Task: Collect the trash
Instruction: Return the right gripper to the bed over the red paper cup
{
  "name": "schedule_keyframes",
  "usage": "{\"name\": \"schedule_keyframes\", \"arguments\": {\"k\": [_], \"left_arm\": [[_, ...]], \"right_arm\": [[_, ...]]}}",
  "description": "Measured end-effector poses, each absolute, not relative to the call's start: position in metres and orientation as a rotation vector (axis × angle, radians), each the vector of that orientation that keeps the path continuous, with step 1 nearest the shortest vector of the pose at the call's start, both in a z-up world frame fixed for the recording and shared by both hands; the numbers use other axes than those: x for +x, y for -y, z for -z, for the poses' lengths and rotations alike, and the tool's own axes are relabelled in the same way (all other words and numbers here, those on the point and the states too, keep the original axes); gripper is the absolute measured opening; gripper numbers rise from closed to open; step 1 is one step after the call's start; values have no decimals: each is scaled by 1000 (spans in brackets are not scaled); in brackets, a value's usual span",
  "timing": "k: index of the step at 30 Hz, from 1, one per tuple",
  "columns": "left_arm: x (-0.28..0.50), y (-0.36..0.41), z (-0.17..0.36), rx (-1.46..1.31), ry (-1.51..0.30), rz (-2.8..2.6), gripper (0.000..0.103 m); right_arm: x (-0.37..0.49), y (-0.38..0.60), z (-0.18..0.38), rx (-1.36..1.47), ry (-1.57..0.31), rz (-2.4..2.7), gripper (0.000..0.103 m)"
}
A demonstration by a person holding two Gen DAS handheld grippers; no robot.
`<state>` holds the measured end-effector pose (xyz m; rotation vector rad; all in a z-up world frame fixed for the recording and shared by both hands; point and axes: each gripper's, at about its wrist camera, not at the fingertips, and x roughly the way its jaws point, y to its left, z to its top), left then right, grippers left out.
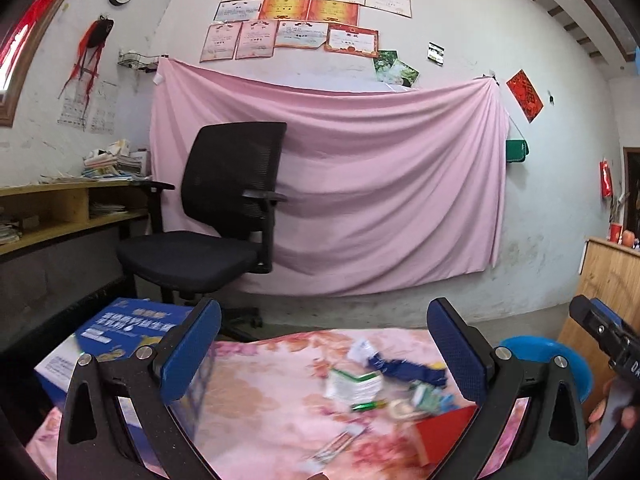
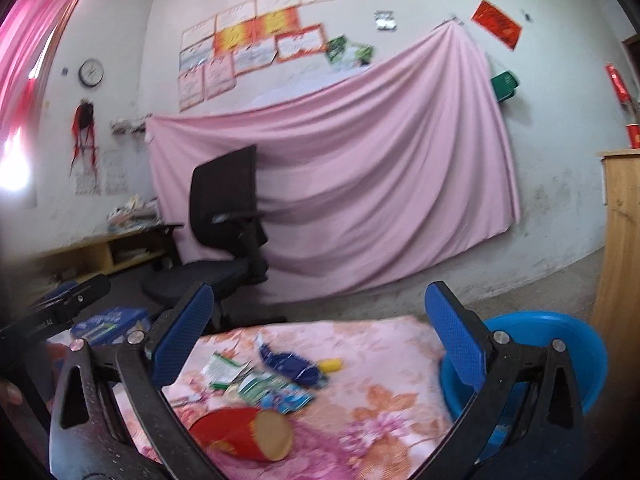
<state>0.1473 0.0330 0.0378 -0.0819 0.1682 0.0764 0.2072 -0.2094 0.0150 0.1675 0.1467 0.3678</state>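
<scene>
Litter lies on a pink floral cloth (image 1: 272,412) (image 2: 392,364): a dark blue wrapper (image 1: 408,369) (image 2: 292,365), a white-and-green packet (image 1: 354,387) (image 2: 226,369), light blue wrappers (image 2: 288,399), a tape roll (image 1: 402,410) and a red paper cup (image 2: 244,434) on its side. A blue basin (image 2: 560,356) (image 1: 560,354) stands off the cloth's right edge. My left gripper (image 1: 324,348) is open above the cloth, nothing between its fingers. My right gripper (image 2: 320,340) is open too, above the litter. The right gripper's body (image 1: 600,332) shows at the right of the left wrist view.
A blue carton (image 1: 120,336) (image 2: 112,322) sits at the cloth's left. Behind it are a black office chair (image 1: 216,216) (image 2: 224,232) and a wooden shelf desk (image 1: 60,208). A pink sheet (image 1: 360,184) hangs on the wall. A wooden cabinet (image 2: 620,240) stands at the right.
</scene>
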Motion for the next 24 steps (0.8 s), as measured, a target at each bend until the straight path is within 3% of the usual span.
{"name": "schedule_keyframes", "arguments": {"k": [17,24], "left_arm": [[178,-52,20,-62,-532,55,101],[199,-41,44,-10,-683,86,91]], "right_arm": [[240,190,25,149,-527,-421,103],[254,172,40,80,-656,-456,103]]}}
